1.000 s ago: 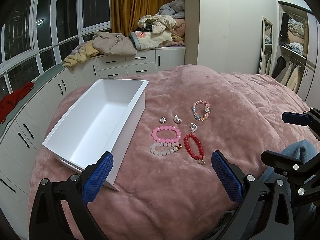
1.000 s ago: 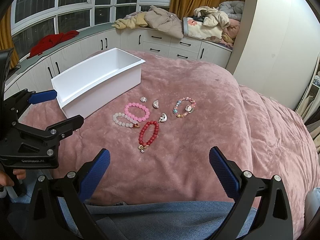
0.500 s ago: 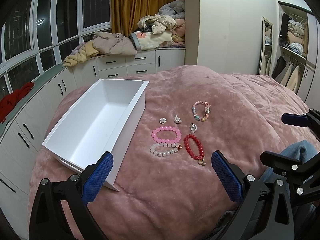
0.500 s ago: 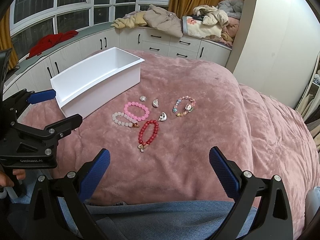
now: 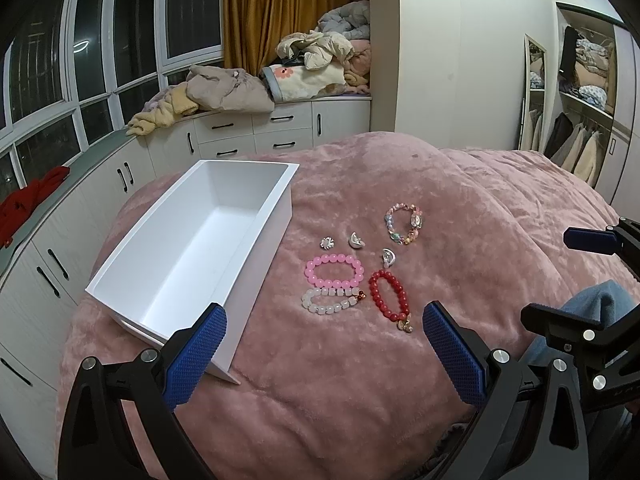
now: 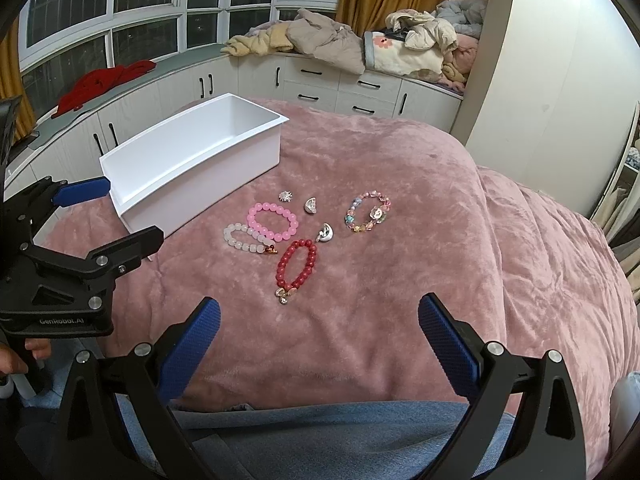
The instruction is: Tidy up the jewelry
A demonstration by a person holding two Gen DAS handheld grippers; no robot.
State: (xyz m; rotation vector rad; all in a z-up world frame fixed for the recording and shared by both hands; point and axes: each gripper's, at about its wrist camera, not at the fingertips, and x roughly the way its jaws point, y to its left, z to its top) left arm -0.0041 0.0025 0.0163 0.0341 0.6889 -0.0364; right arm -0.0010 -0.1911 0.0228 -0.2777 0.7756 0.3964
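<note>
An empty white box [image 5: 192, 248] [image 6: 192, 168] sits on a pink blanket [image 5: 360, 380]. To its right lie a pink bead bracelet [image 5: 334, 270] [image 6: 273, 221], a white one [image 5: 330, 301] [image 6: 246, 239], a red one [image 5: 390, 300] [image 6: 297, 266] and a multicoloured one [image 5: 404, 225] [image 6: 367, 211]. Three small silver pieces lie among them: a flower [image 5: 327, 243], a shell shape [image 5: 356, 241] and another [image 5: 388, 257]. My left gripper [image 5: 324, 356] is open and empty, short of the bracelets. My right gripper [image 6: 318, 344] is open and empty, nearer me than the red bracelet.
White cabinets [image 5: 260, 136] with piled clothes [image 5: 312, 64] run along the windows beyond the bed. An open wardrobe [image 5: 580, 120] stands at the right. A denim-clad leg [image 6: 320, 424] is under my right gripper. The bed edge falls away left of the box.
</note>
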